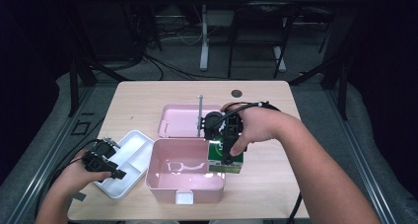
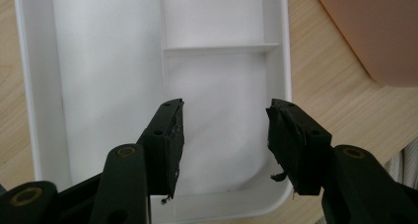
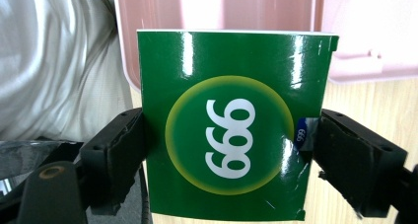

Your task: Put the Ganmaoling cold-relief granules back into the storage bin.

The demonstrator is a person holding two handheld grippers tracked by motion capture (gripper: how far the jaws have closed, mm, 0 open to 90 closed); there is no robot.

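A green carton (image 3: 231, 120) printed with "999" in a yellow ring is clamped between the jaws of my right gripper (image 3: 224, 157). In the high view that carton (image 1: 227, 161) hangs at the right rim of the open pink box (image 1: 183, 180), with my right gripper (image 1: 226, 152) pointing down over it. The box's lid (image 1: 183, 120) lies flat behind it. My left gripper (image 2: 224, 135) stands open over a white divided tray (image 2: 108, 61), nothing between its fingers. The high view puts that gripper (image 1: 106, 162) at the tray's (image 1: 129, 152) left edge.
A grey upright rod (image 1: 200, 115) rises by the pink lid. A dark round disc (image 1: 237, 93) lies near the table's far edge. A table leg and cables stand on the floor beyond. White cloth (image 3: 54, 61) fills the left of the right gripper view.
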